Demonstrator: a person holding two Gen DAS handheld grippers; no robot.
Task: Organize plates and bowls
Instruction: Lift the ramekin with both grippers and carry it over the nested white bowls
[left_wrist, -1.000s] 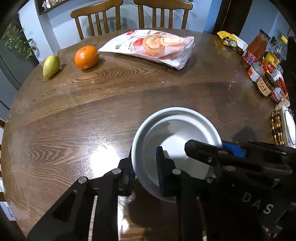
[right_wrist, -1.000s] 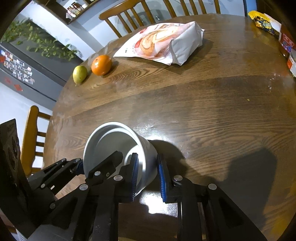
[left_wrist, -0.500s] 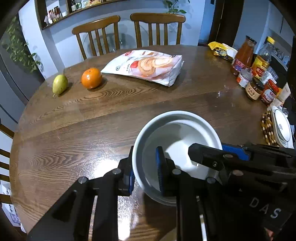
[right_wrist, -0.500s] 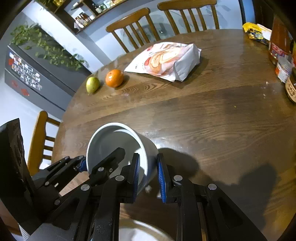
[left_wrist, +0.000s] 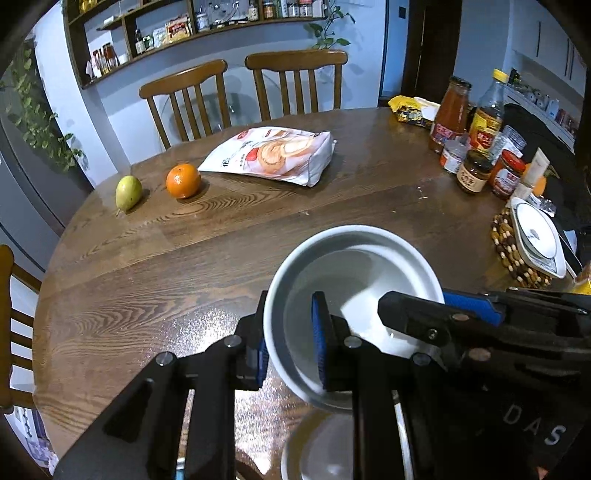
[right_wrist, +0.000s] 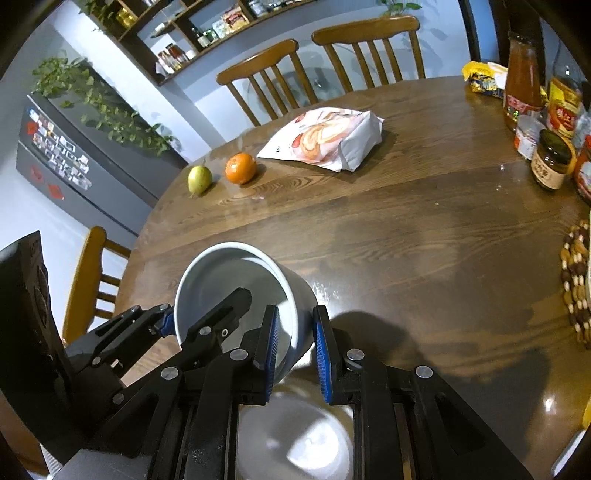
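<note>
Pear (left_wrist: 128, 192): green, far left of the tools, on the round wooden counter (left_wrist: 147, 280).

Orange (left_wrist: 183, 180): just right of the pear, apart from it.

Snack bag (left_wrist: 273, 155): white, lying flat ahead of the tools, past the orange.

Left tool (left_wrist: 290, 350): narrow, blue pads clamped on the left wall of the white bowl (left_wrist: 354, 280), one pad inside, one outside.

Bowl: deep, tilted, raised off the counter between both tools.

Second white dish (right_wrist: 295, 435): blurred, directly under the tools.

Right tool (right_wrist: 295, 354): narrow, pads clamped on the bowl's right wall.

Jars and bottles (left_wrist: 476, 147): clustered far right.

Patterned plate (left_wrist: 535, 236): on a beaded mat (left_wrist: 506, 240), right of the tools.
</note>
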